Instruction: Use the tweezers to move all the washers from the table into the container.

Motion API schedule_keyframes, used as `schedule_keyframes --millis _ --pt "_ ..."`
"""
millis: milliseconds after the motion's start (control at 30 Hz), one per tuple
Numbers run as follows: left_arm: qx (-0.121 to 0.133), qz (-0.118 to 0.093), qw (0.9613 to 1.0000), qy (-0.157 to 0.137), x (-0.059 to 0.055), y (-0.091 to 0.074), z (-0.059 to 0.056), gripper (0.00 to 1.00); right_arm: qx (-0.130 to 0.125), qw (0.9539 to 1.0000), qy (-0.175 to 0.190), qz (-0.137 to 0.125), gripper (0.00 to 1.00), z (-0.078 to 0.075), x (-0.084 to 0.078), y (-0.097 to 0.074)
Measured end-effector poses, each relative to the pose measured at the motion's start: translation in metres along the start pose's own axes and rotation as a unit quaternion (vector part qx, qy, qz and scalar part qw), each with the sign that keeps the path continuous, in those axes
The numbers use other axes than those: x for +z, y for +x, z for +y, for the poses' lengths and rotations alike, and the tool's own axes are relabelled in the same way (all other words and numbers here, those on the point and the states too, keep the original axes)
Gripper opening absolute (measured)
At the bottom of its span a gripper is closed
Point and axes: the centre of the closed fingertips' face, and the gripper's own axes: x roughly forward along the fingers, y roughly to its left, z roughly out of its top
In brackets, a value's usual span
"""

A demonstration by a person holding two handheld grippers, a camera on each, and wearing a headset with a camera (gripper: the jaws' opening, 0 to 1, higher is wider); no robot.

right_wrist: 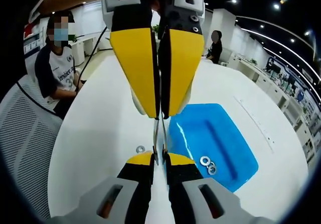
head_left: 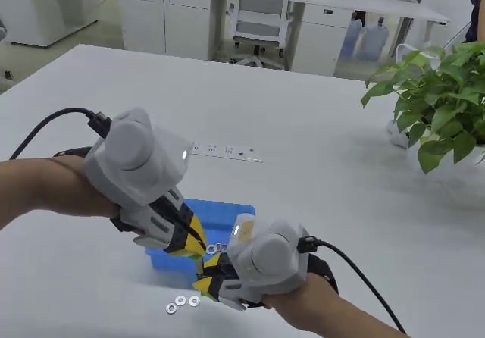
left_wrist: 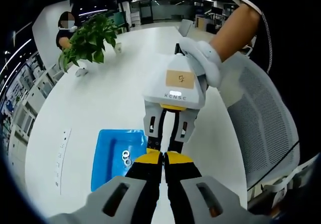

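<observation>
**Two tools meeting on the tweezers at the container's near edge**

The blue container [head_left: 235, 211] is sitting on the white desk [head_left: 303, 111], and both tools are crowding its near edge. The left tool [head_left: 198, 243] is reaching in from the container's left side. Its yellow-padded jaws are pressing almost together and clamping the tweezers [right_wrist: 156, 133].

The tweezers' thin metal legs are running from those pads straight toward the right tool [right_wrist: 160, 159]. That tool is facing the left one tip to tip, just in front of the container. Its jaws are standing narrow as well, closing on the far ends of the legs, so both tools are gripping the same tweezers. I cannot tell whether the tweezers are carrying a washer.

A small cluster of washers [right_wrist: 208, 164] is lying inside the container, close to the wall nearest the tools. Three loose washers [head_left: 182, 302] are lying in a short row on the desk just in front of the container, beside the right tool and apart from it.

A strip of small labels [head_left: 226, 152] is lying on the desk just behind the container. A leafy potted plant [head_left: 439, 111] is standing well beyond the container, off to its right.
</observation>
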Motion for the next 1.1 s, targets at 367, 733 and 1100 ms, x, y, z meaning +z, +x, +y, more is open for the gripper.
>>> schedule_keyframes --millis 367,733,1100 --pt "-0.004 0.0 0.9999 -0.01 -0.013 0.008 -0.005 0.05 0.003 0.9998 0.019 -0.001 0.11 0.01 -0.008 0.012" --pt "-0.009 0.003 0.9999 -0.014 -0.02 0.015 -0.01 0.06 0.009 0.9996 0.026 0.003 0.11 0.013 -0.017 0.017" --pt "-0.01 -0.005 0.9997 -0.021 -0.019 0.015 -0.006 0.06 0.01 0.9992 0.037 -0.005 0.11 0.013 -0.014 0.02"
